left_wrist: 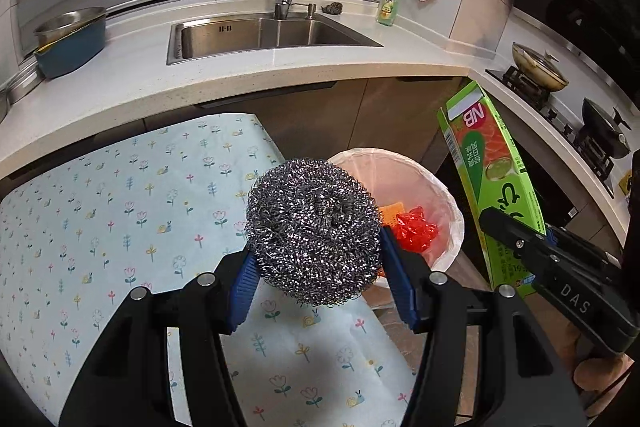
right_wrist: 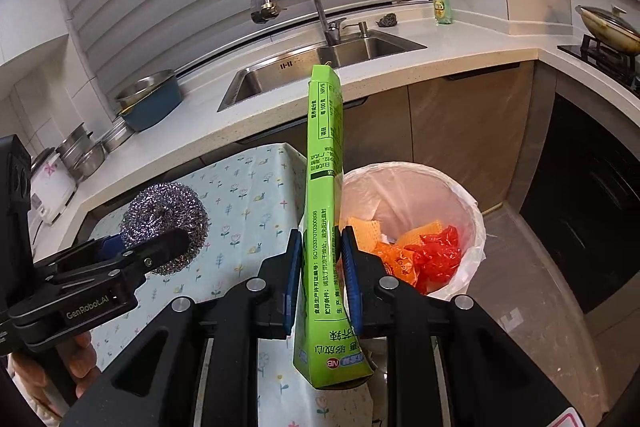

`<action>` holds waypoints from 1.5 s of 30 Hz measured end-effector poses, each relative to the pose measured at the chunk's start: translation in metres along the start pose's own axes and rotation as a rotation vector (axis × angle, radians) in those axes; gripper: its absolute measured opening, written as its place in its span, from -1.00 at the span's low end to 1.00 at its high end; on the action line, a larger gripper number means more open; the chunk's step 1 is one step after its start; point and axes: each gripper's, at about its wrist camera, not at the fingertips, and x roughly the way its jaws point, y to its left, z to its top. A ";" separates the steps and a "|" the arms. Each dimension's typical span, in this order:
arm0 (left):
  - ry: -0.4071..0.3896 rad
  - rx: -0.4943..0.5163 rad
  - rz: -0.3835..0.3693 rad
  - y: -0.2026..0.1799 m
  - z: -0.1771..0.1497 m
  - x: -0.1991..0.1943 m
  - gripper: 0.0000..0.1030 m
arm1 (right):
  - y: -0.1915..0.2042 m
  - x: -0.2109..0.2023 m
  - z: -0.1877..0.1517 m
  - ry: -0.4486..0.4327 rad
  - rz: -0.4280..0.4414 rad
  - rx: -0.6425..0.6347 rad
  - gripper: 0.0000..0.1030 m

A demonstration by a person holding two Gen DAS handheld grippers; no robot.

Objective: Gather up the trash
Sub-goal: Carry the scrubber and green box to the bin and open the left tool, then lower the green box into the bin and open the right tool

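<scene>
Floral cloth (left_wrist: 120,211) covers the table left of the trash bin (left_wrist: 448,195), its near corner ending just beside the bin's rim, with bare floor (right_wrist: 532,267) open on the bin's far right side. Left of the bin, the left gripper (left_wrist: 316,263) holds a steel scourer (left_wrist: 312,231) — a round, springy ball of shiny wire coils with a dimple at its middle — clamped between the blue ribbed fingers (left_wrist: 244,291), which stand fairly wide around it. The scourer hangs above the cloth's corner, at the bin's left edge.

The bin is round, lined with a thin pale plastic bag folded over its rim; inside lie crumpled red plastic (right_wrist: 436,255) and orange scraps (right_wrist: 396,251), with room still above them.

At the bin, the right gripper (right_wrist: 320,279) pinches a long green carton (right_wrist: 322,211) narrowly by its flat faces; the glossy printed box stands nearly upright, its lower end dented — its top rises toward the sink (right_wrist: 320,63) behind. The carton sits at the bin's left rim in the right wrist view.
</scene>
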 end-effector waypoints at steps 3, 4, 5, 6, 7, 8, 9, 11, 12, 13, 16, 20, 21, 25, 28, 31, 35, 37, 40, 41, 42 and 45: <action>0.003 0.015 -0.012 -0.010 0.005 0.007 0.06 | -0.012 0.001 0.003 -0.004 -0.010 0.017 -0.62; 0.004 0.020 -0.016 -0.014 0.007 0.011 0.06 | -0.016 0.002 0.004 -0.005 -0.013 0.023 -0.62; 0.005 0.024 -0.019 -0.016 0.009 0.013 0.06 | -0.019 0.002 0.004 -0.006 -0.016 0.027 -0.62; 0.007 0.029 -0.024 -0.019 0.011 0.016 0.06 | -0.022 0.003 0.005 -0.007 -0.019 0.030 -0.62; 0.009 0.032 -0.029 -0.021 0.012 0.019 0.06 | -0.025 0.003 0.005 -0.008 -0.022 0.032 -0.62; 0.010 0.036 -0.035 -0.024 0.014 0.022 0.06 | -0.028 0.003 0.006 -0.010 -0.026 0.034 -0.62; 0.012 0.039 -0.039 -0.027 0.016 0.026 0.06 | -0.032 0.004 0.007 -0.013 -0.025 0.035 -0.62; 0.022 0.047 -0.051 -0.033 0.018 0.034 0.07 | -0.038 0.005 0.008 -0.015 -0.032 0.039 -0.62; 0.026 0.050 -0.054 -0.036 0.020 0.038 0.07 | -0.039 0.006 0.009 -0.015 -0.035 0.042 -0.62; 0.029 0.054 -0.059 -0.039 0.021 0.042 0.07 | -0.042 0.007 0.009 -0.015 -0.038 0.045 -0.62; 0.039 0.070 -0.074 -0.050 0.027 0.056 0.08 | -0.050 0.011 0.011 -0.012 -0.046 0.056 -0.62; 0.055 0.101 -0.090 -0.064 0.036 0.073 0.13 | -0.060 0.018 0.013 -0.007 -0.049 0.075 -0.62; 0.054 0.104 -0.091 -0.066 0.037 0.076 0.14 | -0.061 0.021 0.015 -0.006 -0.052 0.075 -0.62; 0.047 0.093 -0.097 -0.070 0.045 0.083 0.21 | -0.065 0.030 0.020 -0.003 -0.054 0.082 -0.62; 0.030 0.093 -0.086 -0.070 0.048 0.084 0.27 | -0.066 0.037 0.024 -0.004 -0.057 0.083 -0.61; 0.019 0.090 -0.071 -0.066 0.049 0.082 0.35 | -0.066 0.043 0.028 -0.003 -0.058 0.079 -0.61; 0.004 0.083 -0.043 -0.058 0.050 0.080 0.35 | -0.064 0.049 0.029 -0.002 -0.055 0.070 -0.61; -0.004 0.081 -0.033 -0.055 0.050 0.078 0.35 | -0.063 0.051 0.030 0.002 -0.051 0.066 -0.61; -0.016 0.075 -0.019 -0.050 0.051 0.075 0.35 | -0.061 0.055 0.031 0.007 -0.047 0.058 -0.60; -0.022 0.073 -0.013 -0.048 0.051 0.073 0.35 | -0.059 0.056 0.032 0.009 -0.046 0.054 -0.60; -0.026 0.071 -0.007 -0.046 0.051 0.072 0.35 | -0.058 0.057 0.032 0.010 -0.046 0.050 -0.59; -0.035 0.061 0.005 -0.041 0.051 0.069 0.36 | -0.054 0.062 0.034 0.015 -0.046 0.037 -0.53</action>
